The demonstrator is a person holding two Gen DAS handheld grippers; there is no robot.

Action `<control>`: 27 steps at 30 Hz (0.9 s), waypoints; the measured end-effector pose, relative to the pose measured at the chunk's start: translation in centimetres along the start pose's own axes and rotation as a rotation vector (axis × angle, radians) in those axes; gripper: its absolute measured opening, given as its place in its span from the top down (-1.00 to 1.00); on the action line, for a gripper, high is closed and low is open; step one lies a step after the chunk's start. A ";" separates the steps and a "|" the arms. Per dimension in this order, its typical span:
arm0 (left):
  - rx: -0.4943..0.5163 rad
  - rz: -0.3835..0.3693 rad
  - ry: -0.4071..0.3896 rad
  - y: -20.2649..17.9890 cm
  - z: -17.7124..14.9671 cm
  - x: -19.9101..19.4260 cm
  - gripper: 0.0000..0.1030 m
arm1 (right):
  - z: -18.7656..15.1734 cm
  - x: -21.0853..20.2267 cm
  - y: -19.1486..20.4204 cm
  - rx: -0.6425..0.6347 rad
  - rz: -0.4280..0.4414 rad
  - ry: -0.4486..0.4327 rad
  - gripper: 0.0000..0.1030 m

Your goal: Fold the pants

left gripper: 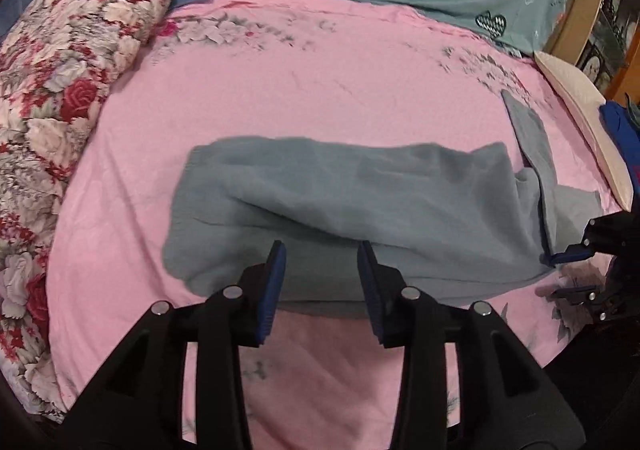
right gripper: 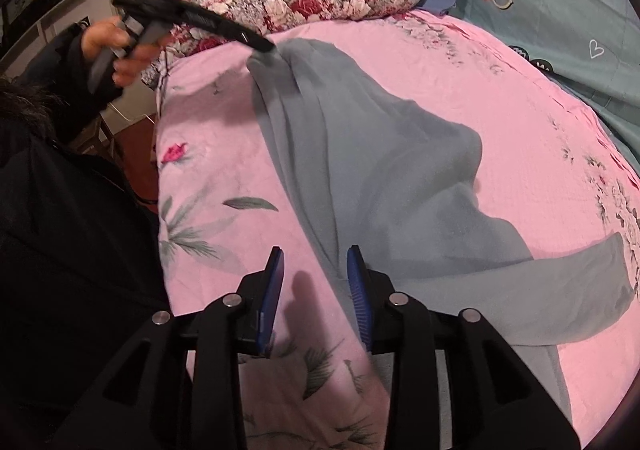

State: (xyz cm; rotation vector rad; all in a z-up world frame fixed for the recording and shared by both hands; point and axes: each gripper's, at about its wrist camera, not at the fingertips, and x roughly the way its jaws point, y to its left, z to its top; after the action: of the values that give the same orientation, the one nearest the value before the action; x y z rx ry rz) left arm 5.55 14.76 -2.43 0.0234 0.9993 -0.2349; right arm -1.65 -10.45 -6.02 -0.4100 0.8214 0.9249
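On the pink floral bedsheet (left gripper: 320, 98), grey pants (left gripper: 360, 202): soft, light, probably clingy; best pinched at hem corners; left gripper (left gripper: 322, 250) and right gripper (right gripper: 316, 254) part-open, empty

Pink floral bed (left gripper: 320, 90) carries grey pants (left gripper: 360, 202) and a rose-patterned quilt (left gripper: 68, 62)

Dim warm indoor light, soft shadows, motion blur, heavy fisheye edge bending.
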 end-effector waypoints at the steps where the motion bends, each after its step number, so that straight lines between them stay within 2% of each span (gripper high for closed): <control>1: 0.014 -0.003 0.028 -0.6 -0.2 1.1 0.27 | 0.1 -0.4 -0.3 0.015 0.001 -0.018 0.35; 4: 0.071 0.019 0.109 -2.0 -1.6 3.7 0.26 | 0.1 -0.8 -1.6 0.080 -0.029 -0.026 0.35; 5: 0.098 0.035 0.102 -2.3 -1.9 3.4 0.25 | -0.2 -0.5 -2.1 0.102 -0.033 0.000 0.35; 7: 0.103 0.030 0.127 -2.0 -2.3 2.8 0.26 | -1.1 0.7 -2.5 0.117 -0.033 0.093 0.35; 8: 0.104 0.028 0.147 -1.8 -2.7 2.4 0.26 | -1.6 0.7 -2.5 0.104 -0.039 0.109 0.35; 10: 0.122 0.045 0.167 -2.0 -3.4 1.8 0.29 | -1.9 -0.3 -2.9 0.113 -0.030 0.095 0.36; 12: 0.148 0.022 0.142 -3.0 -3.4 0.9 0.29 | -1.7 -2.6 -4.4 0.142 -0.089 0.032 0.36; 14: 0.194 -0.045 0.077 -5.4 -3.1 -0.9 0.26 | -1.1 -5.2 -7.7 0.228 -0.181 -0.022 0.35; 16: 0.242 -0.098 0.014 -8.4 -2.2 -2.0 -0.01 | -0.3 -7.5 -12.0 0.360 -0.277 -0.044 0.30; 17: 0.275 -0.132 -0.012 -10.3 -1.7 -2.2 -0.07 | 0.2 -8.4 -14.5 0.439 -0.319 -0.044 0.23; 18: 0.299 -0.154 -0.021 -11.9 -1.3 -2.0 -0.11 | 0.7 -9.0 -17.5 0.539 -0.373 -0.027 0.03; 19: 0.321 -0.179 -0.023 -13.7 -0.9 -1.4 -0.11 | 1.0 -9.2 -19.6 0.603 -0.404 -0.006 0.02; 21: 0.367 -0.253 -0.020 -17.5 -0.5 0.1 -0.11 | 1.6 -8.6 -24.4 0.737 -0.447 0.037 0.02; 24: 0.453 -0.309 -0.022 -22.6 -0.6 2.2 -0.11 | 2.2 -6.4 -28.8 0.809 -0.508 0.076 0.02; 27: 0.501 -0.295 -0.006 -25.1 -1.1 4.2 -0.09 | 2.0 -3.4 -32.1 0.892 -0.514 0.120 0.02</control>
State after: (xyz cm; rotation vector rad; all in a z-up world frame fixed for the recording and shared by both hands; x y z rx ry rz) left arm 1.68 -10.36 -4.35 0.3328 0.9146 -0.7516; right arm 24.72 -28.85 -2.95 0.1148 1.0813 0.0102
